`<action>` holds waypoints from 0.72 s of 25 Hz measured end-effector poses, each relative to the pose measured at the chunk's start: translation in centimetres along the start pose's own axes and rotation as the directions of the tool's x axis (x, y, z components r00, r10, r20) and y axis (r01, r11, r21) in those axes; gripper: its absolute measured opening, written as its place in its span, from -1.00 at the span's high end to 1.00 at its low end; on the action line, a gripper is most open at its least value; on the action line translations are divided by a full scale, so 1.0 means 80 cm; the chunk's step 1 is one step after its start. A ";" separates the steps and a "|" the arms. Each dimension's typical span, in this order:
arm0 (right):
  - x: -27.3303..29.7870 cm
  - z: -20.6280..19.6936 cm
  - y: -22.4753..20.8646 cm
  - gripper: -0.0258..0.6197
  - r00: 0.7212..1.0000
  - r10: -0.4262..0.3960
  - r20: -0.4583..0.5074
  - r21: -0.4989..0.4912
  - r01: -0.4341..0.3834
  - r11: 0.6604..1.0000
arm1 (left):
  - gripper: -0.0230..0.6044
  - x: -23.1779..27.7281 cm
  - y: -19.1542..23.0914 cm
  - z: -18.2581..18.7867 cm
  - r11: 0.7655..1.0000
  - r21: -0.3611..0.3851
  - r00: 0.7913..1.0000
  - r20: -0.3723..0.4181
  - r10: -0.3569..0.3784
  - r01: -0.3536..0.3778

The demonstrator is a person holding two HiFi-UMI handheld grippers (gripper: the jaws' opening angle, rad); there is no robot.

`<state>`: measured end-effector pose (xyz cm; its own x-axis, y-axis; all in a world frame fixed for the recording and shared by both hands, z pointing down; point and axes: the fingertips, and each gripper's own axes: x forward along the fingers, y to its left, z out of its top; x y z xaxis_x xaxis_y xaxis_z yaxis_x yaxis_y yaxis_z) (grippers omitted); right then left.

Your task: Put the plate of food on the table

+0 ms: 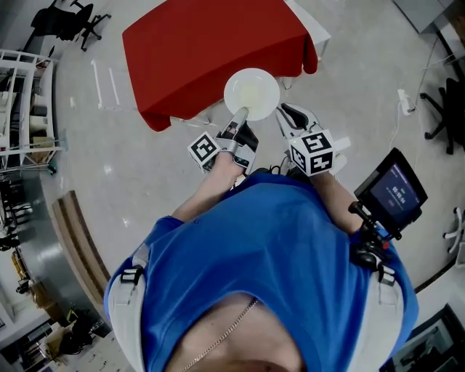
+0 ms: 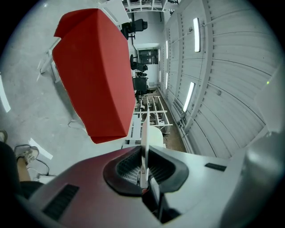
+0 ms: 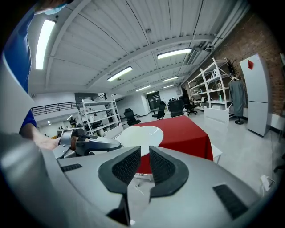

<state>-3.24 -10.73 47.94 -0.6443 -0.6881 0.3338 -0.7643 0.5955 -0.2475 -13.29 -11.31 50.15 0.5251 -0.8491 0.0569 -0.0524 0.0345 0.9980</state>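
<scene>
While the white plate (image 1: 251, 93) is held in the air, clamped by its near rim between the jaws of the left gripper (image 1: 238, 116), the carrying step is judged to be in hand; the setting-down is not yet done. No food can be made out on the plate. In the head view the plate is seen at upper centre, overlapping the lower edge of the red-clothed table (image 1: 203, 43); from the gripper views it is judged to be short of that edge. The right gripper (image 1: 285, 115), just right of the plate, is empty, its jaws a narrow gap apart. For the next move the plate must be kept level, brought past the hanging cloth edge, lowered onto the bare red top, and only then released. Ample open room is offered by the table top and the grey floor (image 1: 349, 80); the office chairs (image 1: 73, 22) at upper left are well apart.
</scene>
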 end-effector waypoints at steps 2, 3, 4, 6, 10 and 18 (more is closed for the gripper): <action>0.000 0.001 -0.017 0.82 1.000 0.008 -0.007 0.009 -0.008 1.000 | 0.83 0.016 0.000 -0.006 1.000 -0.001 1.000 0.007 0.006 -0.006; 0.001 0.001 -0.026 0.82 1.000 0.012 -0.009 0.013 -0.012 1.000 | 0.83 0.024 0.000 -0.009 1.000 -0.001 1.000 0.011 0.011 -0.011; 0.001 0.001 -0.035 0.82 1.000 0.017 -0.012 0.018 -0.017 1.000 | 0.83 0.032 0.000 -0.012 1.000 0.000 1.000 0.015 0.015 -0.015; 0.005 0.004 -0.052 0.82 0.999 0.029 -0.016 0.027 -0.028 0.999 | 0.83 0.047 0.000 -0.014 1.000 0.002 0.999 0.025 0.023 -0.023; 0.033 0.032 -0.085 0.82 0.999 0.049 -0.023 0.036 -0.049 0.998 | 0.83 0.090 -0.011 0.005 0.999 -0.004 0.998 0.049 0.036 -0.036; 0.046 0.031 -0.126 0.82 0.996 0.075 -0.038 0.049 -0.073 0.996 | 0.83 0.129 -0.007 0.000 0.999 -0.004 0.996 0.073 0.043 -0.042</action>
<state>2.02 -20.28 49.41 -0.6980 -0.6254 0.3488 -0.7158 0.6231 -0.3152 -7.84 -20.05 50.19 0.4586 -0.8833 0.0972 -0.0714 0.0724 0.9948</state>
